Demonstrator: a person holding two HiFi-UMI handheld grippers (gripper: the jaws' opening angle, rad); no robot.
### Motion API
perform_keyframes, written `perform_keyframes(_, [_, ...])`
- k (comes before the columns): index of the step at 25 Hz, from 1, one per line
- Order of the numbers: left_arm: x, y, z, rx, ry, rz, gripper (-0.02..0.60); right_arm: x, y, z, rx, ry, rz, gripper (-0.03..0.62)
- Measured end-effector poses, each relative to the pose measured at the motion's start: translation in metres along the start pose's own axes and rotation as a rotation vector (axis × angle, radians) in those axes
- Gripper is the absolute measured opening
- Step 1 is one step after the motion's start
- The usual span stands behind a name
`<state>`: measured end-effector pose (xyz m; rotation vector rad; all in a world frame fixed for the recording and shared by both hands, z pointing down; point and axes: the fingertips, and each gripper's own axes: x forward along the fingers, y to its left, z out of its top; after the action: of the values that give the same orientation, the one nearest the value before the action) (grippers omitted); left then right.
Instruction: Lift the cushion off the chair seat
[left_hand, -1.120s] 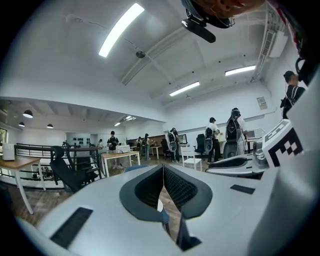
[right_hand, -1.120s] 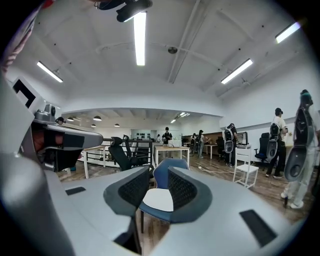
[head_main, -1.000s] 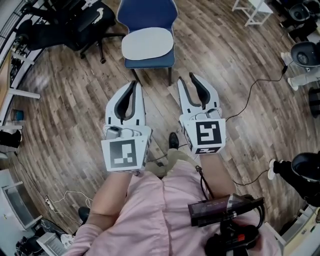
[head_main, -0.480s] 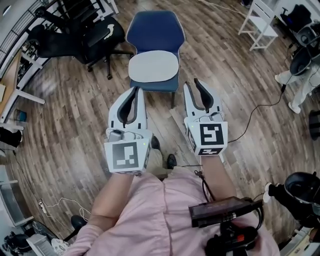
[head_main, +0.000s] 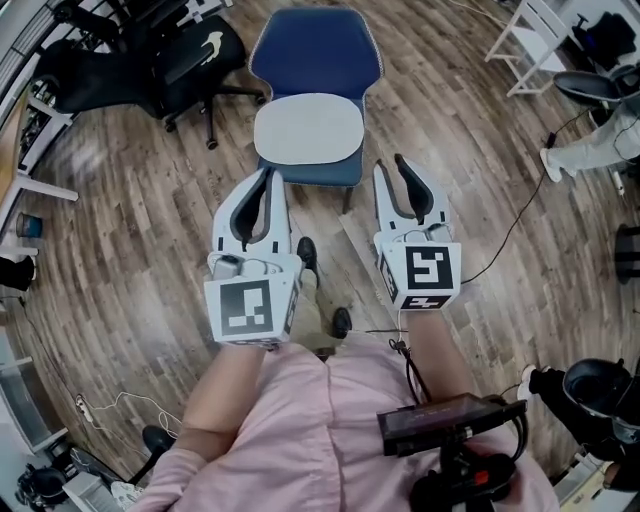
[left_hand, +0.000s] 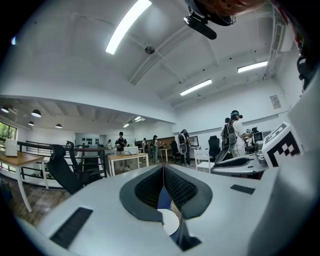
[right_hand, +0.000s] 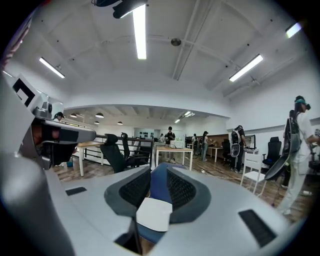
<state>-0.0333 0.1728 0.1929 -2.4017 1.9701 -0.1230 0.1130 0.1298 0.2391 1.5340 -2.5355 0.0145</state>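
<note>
A pale grey cushion lies flat on the seat of a blue chair at the top middle of the head view. My left gripper is held just short of the seat's front left corner, shut with its tips touching and nothing between them. My right gripper hovers off the seat's front right corner, open by a narrow gap and empty. Between the left gripper's jaws a sliver of cushion shows. Through the right gripper's gap I see the cushion and the chair back.
A black office chair stands left of the blue chair, a white chair at the far right. A cable trails over the wooden floor on the right. My shoes are near the chair's front. Desks and people fill the room beyond.
The chair and cushion have drawn closer to both grippers as I stepped toward them. The jaws of both grippers have kept their states.
</note>
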Motion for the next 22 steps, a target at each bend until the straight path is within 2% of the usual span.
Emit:
perform_keyframes(7, [0.085,0.069,-0.026,-0.007,0.031,-0.012,0.014,0.100,0.000,-0.010,0.005,0.057,-0.018,0.101])
perform_keyframes(12, [0.144,0.112,-0.032,-0.041,0.048,-0.042,0.014,0.171,-0.005,0.002,-0.005,0.064,-0.055,0.101])
perform_keyframes(16, [0.183,0.139,-0.021,-0.040,0.009,-0.075,0.014,0.210,-0.005,0.024,-0.038,0.042,-0.075,0.101])
perform_keyframes(22, [0.214,0.164,0.008,-0.018,-0.064,-0.095,0.014,0.238,-0.010,0.067,-0.082,-0.015,-0.113,0.101])
